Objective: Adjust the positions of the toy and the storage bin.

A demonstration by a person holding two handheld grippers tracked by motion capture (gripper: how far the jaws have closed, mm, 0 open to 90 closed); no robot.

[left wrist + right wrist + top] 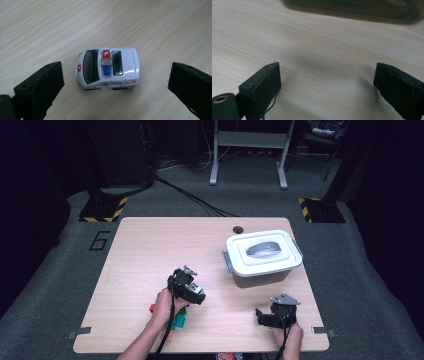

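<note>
Toy ambulance (108,68): white, red/blue roof lights, red emblem on hood. Stands on wooden table (150,22), upright, centred between jaws of left gripper (115,85), clear gap each side, no contact. Left gripper jaws spread wide, nothing held. Coloured toy pieces (176,322) lie under left hand (165,307), details unclear. Right gripper (327,85): jaws wide, nothing between, bare table below. Lidded storage box (262,256), white lid w/ grey handle, ahead of right gripper, well apart from ambulance.
</note>
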